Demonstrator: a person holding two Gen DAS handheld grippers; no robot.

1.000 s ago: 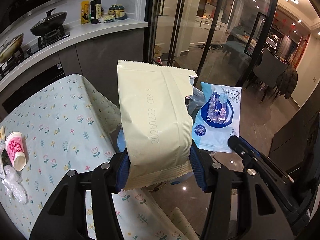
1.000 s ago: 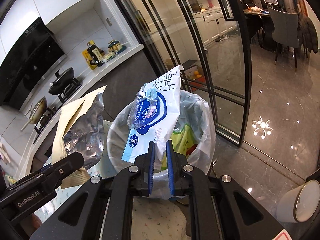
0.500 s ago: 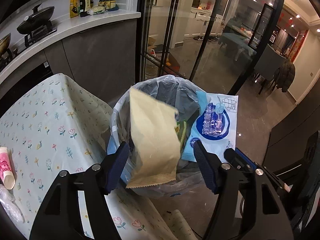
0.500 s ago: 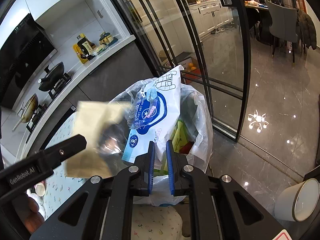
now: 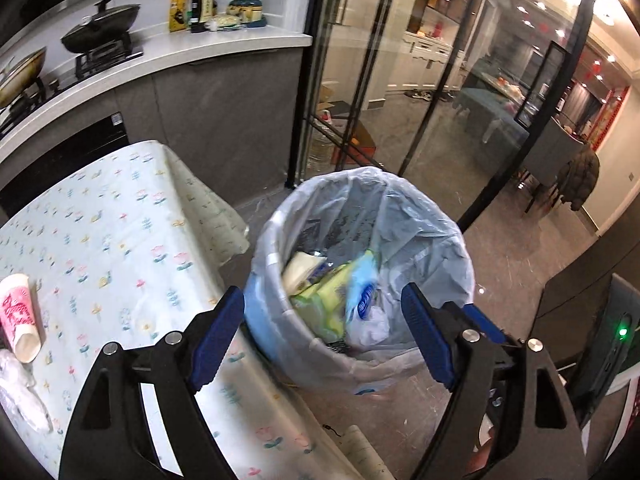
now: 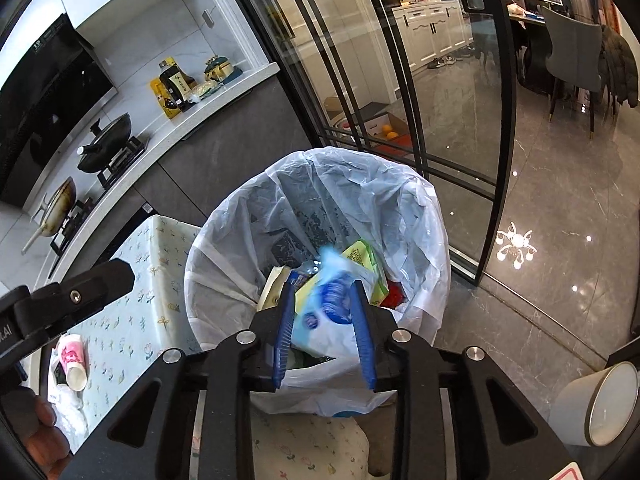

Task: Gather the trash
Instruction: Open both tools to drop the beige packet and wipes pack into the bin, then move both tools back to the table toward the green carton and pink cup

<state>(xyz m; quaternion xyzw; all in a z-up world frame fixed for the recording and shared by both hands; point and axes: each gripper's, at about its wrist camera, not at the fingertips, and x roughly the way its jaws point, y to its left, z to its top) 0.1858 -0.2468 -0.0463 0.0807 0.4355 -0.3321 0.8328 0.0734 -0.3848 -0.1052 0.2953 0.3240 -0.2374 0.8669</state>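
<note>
A trash bin lined with a pale plastic bag [image 5: 436, 236] [image 6: 416, 216] stands on the floor beside the table. The cream packet [image 5: 298, 272] [image 6: 272, 286] lies inside it among green and yellow wrappers. The blue-and-white wipes packet [image 5: 362, 292] [image 6: 328, 304] is blurred, falling into the bin. My left gripper [image 5: 322, 336] is open and empty above the bin's near rim. My right gripper [image 6: 322, 308] is open and empty above the bin, the wipes packet showing between its fingers.
The table with a floral cloth [image 5: 100, 240] [image 6: 148, 292] is left of the bin. A pink paper cup [image 5: 18, 320] [image 6: 72, 360] and crumpled clear plastic [image 5: 22, 396] lie on it. A white bin [image 6: 608, 400] stands at right. Glass doors [image 5: 400, 80] and the kitchen counter [image 5: 160, 52] are behind.
My left gripper opened and the cream packet dropped into the bin. My right gripper then opened and the wipes packet is falling into the bin.
</note>
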